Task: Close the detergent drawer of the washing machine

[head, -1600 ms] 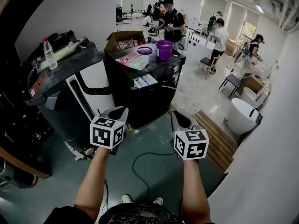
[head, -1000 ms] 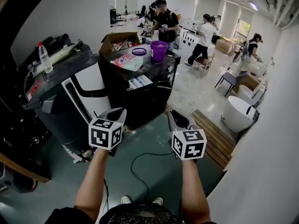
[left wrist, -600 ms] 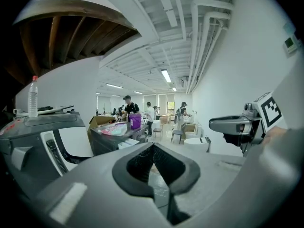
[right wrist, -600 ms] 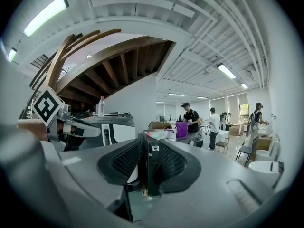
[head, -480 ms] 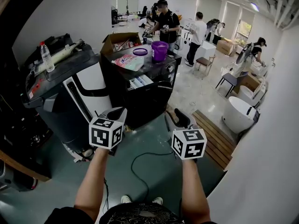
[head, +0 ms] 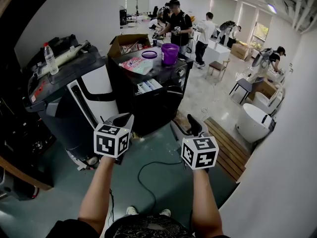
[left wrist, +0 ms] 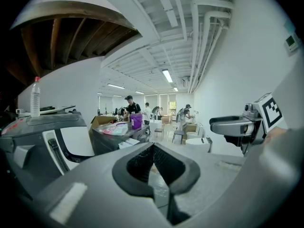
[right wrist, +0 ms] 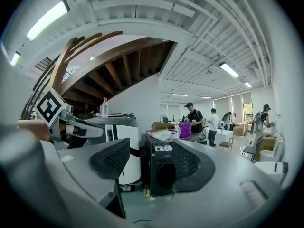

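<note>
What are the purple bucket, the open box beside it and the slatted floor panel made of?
Purple bucket: looks like plastic, smooth even colour.
Open box: cardboard, by its matte brown flaps.
Slatted floor panel: probably wood, brown parallel boards; could be composite.

Bucket (head: 169,53) on washing machine (head: 158,105); bottle (head: 51,57) on appliance (head: 74,108), left.
</note>
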`<state>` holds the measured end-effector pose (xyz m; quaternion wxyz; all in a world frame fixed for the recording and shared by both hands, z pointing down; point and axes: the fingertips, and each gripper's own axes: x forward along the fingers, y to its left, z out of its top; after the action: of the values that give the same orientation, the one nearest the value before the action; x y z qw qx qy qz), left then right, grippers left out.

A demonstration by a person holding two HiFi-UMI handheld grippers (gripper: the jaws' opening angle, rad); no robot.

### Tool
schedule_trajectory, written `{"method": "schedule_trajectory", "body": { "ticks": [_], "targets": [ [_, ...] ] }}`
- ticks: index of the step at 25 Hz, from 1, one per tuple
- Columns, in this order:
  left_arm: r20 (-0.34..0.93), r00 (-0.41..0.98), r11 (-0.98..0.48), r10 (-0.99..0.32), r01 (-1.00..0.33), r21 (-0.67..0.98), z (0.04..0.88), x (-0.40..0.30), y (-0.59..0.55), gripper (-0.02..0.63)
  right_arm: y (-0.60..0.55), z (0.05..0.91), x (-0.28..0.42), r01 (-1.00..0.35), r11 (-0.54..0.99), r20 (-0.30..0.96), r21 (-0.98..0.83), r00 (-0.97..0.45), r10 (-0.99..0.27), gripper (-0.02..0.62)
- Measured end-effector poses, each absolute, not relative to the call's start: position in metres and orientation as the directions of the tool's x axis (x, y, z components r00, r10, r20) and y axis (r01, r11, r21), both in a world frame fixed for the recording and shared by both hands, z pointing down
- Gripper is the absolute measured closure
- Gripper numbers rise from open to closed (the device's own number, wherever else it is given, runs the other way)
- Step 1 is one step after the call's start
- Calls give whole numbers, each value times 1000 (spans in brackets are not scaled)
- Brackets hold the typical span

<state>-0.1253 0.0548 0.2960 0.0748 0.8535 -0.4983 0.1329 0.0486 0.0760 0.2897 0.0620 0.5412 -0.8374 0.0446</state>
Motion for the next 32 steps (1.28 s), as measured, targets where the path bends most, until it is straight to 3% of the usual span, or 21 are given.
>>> {"method": "schedule_trajectory", "body": {
  "ticks": [17,32],
  "targets": [
    [305,477,-514,-824,-856,-50,294,-68,34,606,66,297,85,-901,432,157,-29,-431,-889,100],
    [321,455,-490,-831,-871,-36,317,-56,-27,606,24,325,113,-911,411,192,-29,-408,-893,72]
  ]
}}
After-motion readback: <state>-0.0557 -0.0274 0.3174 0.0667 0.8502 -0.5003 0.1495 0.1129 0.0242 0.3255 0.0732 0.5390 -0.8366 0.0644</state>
